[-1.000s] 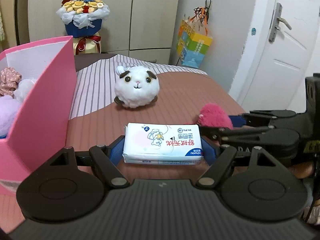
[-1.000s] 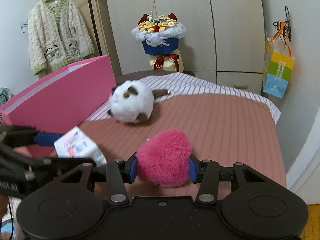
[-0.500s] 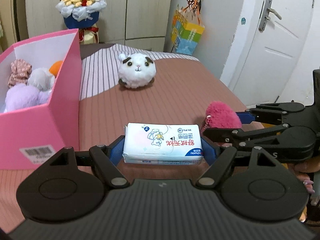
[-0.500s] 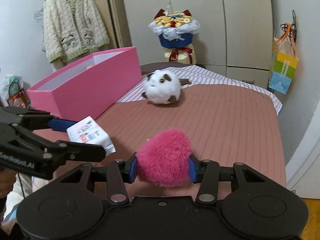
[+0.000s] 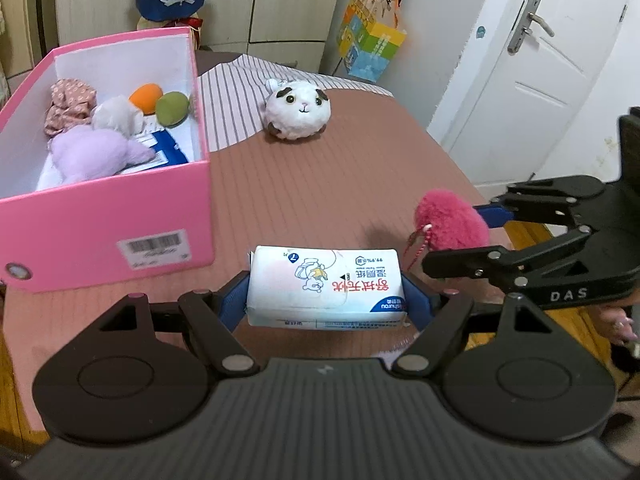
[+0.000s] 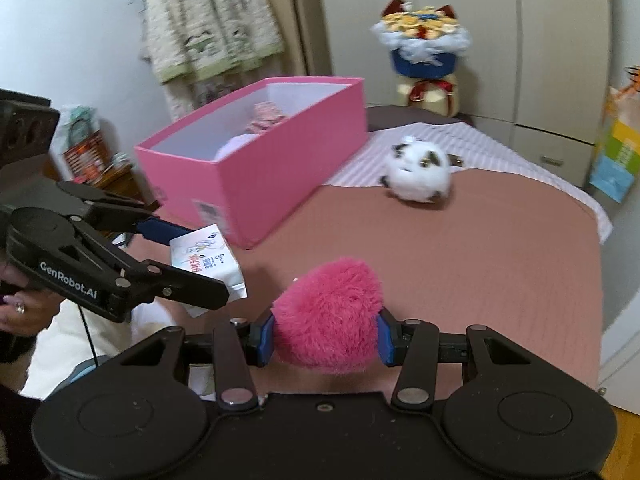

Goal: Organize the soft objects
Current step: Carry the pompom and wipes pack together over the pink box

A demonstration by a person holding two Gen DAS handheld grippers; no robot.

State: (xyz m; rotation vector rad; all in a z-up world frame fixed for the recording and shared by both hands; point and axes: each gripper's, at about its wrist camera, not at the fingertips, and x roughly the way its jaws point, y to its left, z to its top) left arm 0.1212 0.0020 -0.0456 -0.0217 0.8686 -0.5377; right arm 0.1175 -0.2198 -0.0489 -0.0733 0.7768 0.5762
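We noted the left gripper (image 5: 326, 300) clamped on a tissue pack (image 5: 325, 291), the right gripper (image 6: 326, 338) on a pink pompom (image 6: 328, 316); the pink box (image 5: 192, 208) lay forward-left, nearer our left.

Fluffy pompom (image 6: 328, 320) — glossy plastic tissue pack (image 5: 326, 286)

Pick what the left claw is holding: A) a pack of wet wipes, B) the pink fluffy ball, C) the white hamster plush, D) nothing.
A: the left claw is shut on the pack of wet wipes; the right claw grips the pink fluffy ball.
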